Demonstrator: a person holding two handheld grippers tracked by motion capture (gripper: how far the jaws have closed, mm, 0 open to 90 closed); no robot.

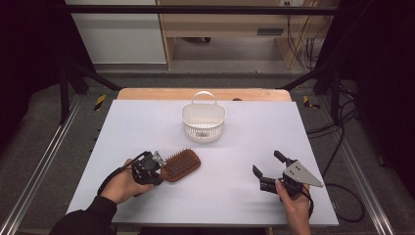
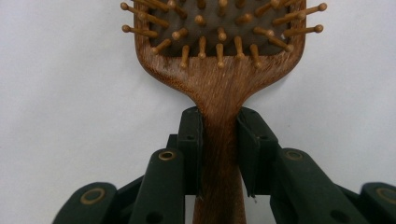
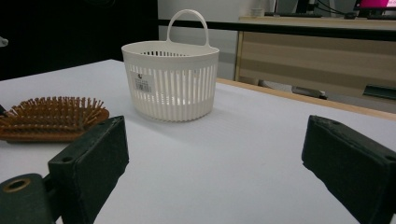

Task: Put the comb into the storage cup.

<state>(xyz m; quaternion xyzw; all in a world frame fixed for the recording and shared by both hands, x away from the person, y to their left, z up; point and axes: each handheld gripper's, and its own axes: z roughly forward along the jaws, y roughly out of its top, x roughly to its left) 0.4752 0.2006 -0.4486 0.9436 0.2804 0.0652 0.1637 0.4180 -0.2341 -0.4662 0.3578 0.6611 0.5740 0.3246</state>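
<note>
A brown wooden hairbrush (image 1: 181, 165) lies bristles-up on the white table (image 1: 147, 122), left of centre. My left gripper (image 1: 157, 171) is shut on its handle; in the left gripper view the two black jaws press both sides of the hairbrush (image 2: 219, 93) neck, with my left gripper (image 2: 219, 140) centred on it. A white slotted basket (image 1: 203, 121) with a handle stands upright at the back middle. My right gripper (image 1: 266, 164) rests open at the front right, holding nothing. From the right gripper view, the basket (image 3: 170, 84) and hairbrush (image 3: 51, 119) lie ahead beyond my right gripper (image 3: 215, 158).
A wooden strip (image 1: 205, 94) edges the table's far side. Black frame posts stand at both sides, and cables (image 1: 342, 127) trail on the floor to the right. A wooden desk (image 3: 322, 51) stands beyond the table.
</note>
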